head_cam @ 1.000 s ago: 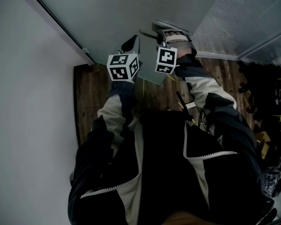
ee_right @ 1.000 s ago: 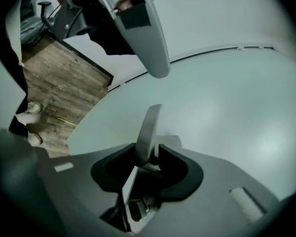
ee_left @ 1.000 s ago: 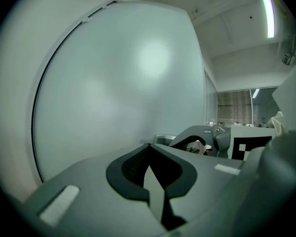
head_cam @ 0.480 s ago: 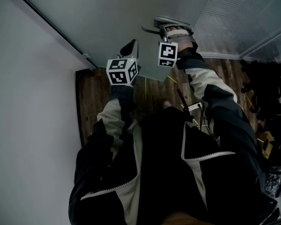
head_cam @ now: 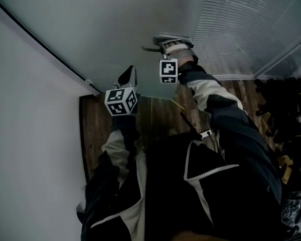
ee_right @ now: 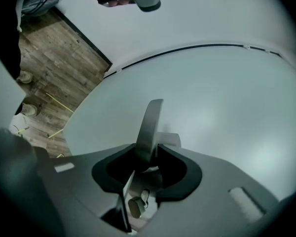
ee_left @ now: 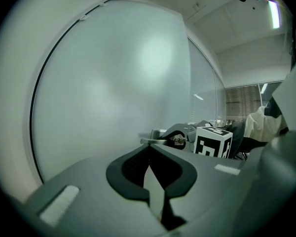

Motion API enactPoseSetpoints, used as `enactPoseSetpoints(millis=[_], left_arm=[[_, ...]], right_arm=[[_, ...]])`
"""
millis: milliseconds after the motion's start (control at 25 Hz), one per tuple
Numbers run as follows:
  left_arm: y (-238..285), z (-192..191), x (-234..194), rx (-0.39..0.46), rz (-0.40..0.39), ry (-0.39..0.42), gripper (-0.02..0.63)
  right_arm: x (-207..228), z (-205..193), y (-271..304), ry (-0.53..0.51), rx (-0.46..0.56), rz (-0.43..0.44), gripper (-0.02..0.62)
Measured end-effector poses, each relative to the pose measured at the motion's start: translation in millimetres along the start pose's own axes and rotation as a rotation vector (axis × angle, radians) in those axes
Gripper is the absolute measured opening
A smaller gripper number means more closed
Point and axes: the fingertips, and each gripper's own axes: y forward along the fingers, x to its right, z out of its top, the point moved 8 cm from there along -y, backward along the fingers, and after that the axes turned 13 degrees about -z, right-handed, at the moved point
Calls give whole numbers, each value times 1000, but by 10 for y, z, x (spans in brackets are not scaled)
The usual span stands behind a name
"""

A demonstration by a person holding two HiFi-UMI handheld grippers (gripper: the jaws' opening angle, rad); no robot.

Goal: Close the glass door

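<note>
Handle (ee_right: 150, 127) of the frosted door (head_cam: 115, 24) sits pinched in the right gripper (ee_right: 147, 156), whose jaws have just been tightening, likely for pulling it shut. Left gripper (ee_left: 149, 154), jaws pressed together and empty, hovers near the door, perhaps to steady it.

Door handle (ee_right: 150, 125) on glass door (head_cam: 115, 24), toward its R edge. Blinds panel (head_cam: 251, 24) R of door, wall (head_cam: 30, 144) L. Wood floor (head_cam: 98, 119) below, betw. wall & person.
</note>
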Motion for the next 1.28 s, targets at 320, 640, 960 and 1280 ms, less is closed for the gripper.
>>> enactPoseSetpoints(millis=[320, 640, 960, 1280], left_arm=[[89, -107, -32, -14, 79, -23, 5], [83, -161, -116, -39, 160, -22, 5], [67, -177, -127, -70, 192, -29, 5], [67, -186, -174, -82, 217, -27, 5]], right_arm=[[48, -245, 604, -42, 2, -20, 132], [145, -417, 1136, -110, -24, -29, 132], [214, -546, 1471, -119, -45, -37, 131], [256, -608, 1700, -85, -48, -42, 132]])
